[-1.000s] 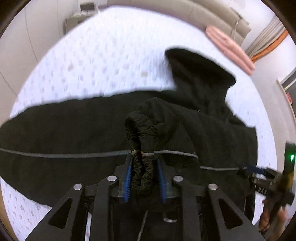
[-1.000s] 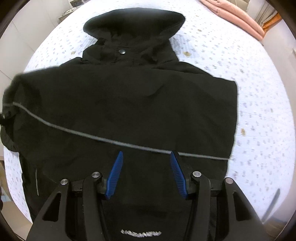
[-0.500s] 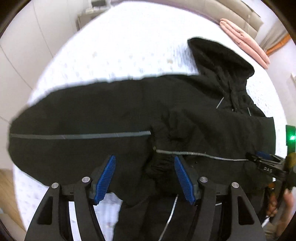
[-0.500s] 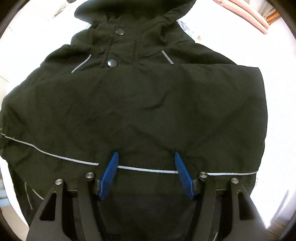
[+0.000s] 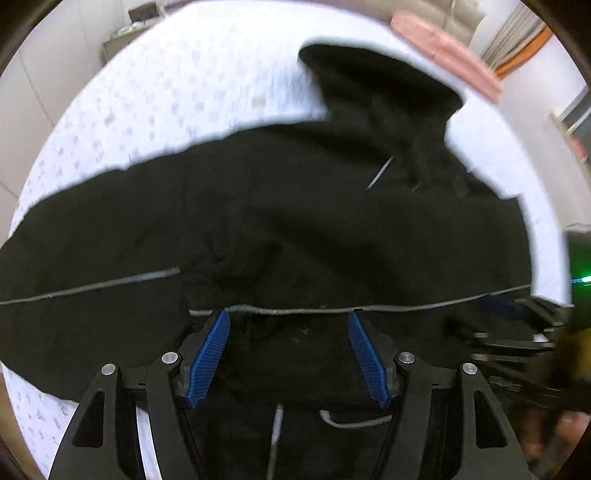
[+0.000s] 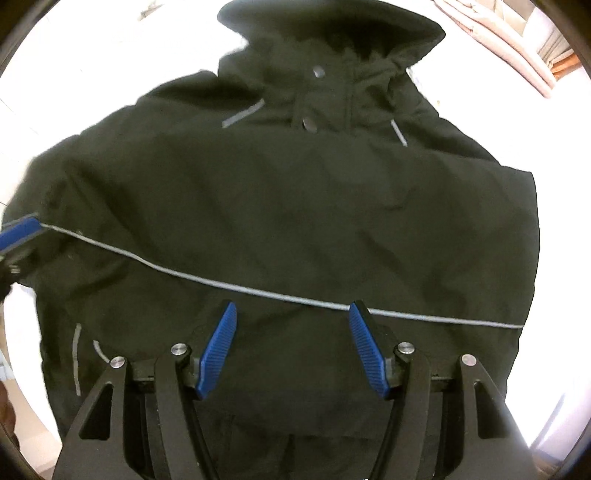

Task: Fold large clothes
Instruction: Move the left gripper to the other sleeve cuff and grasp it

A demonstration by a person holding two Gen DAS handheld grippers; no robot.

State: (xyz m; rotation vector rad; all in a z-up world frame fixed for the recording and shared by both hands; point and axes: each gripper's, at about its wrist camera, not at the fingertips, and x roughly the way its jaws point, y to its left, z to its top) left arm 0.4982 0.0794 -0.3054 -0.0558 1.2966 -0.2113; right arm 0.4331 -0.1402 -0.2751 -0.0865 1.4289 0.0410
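I see the bed [image 5: 155, 85] first, its pale patterned sheet carrying everything; it gives a broad flat area, which I judge is why the garment is spread there. Across it lies the black hooded jacket [image 6: 295, 206], front up, hood [image 6: 328, 33] toward the far end and one sleeve [image 5: 92, 258] stretched out to the left in my left view. The other sleeve looks already folded in over the chest, so the body reads as a squarer block, probably to ready it for the next fold. A grey reflective stripe [image 6: 258, 291] crosses the chest. A pink folded item [image 5: 443, 51] sits at the far edge, well apart.

My left hand-held gripper [image 5: 288, 317] hovers just over the jacket's lower front, fingers spread wide with nothing between them. My right hand-held gripper [image 6: 291, 310] is likewise spread and empty, near the stripe, the hem just below it.
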